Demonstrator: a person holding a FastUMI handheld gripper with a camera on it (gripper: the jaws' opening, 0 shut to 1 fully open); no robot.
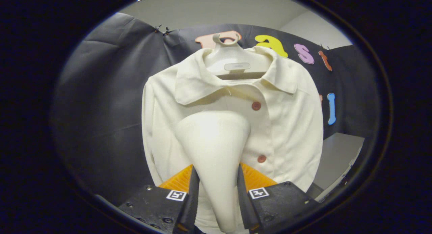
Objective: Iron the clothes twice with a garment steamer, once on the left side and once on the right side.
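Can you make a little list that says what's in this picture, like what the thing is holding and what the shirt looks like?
held thing: white garment steamer, wide head up, narrow handle down
gripper: jaws shut on the steamer's handle, one on each side
shirt: cream, collared, hanging just beyond the steamer
steamer position: in front of the shirt's chest, to one side of the button row; contact cannot be told
buttons: two reddish ones showing down the front
hanger: pale plastic, hook at the top, inside the collar
behind: black cloth wall

Pale hanger (230, 56) against the booth wall, carrying a cream buttoned shirt (287, 126)
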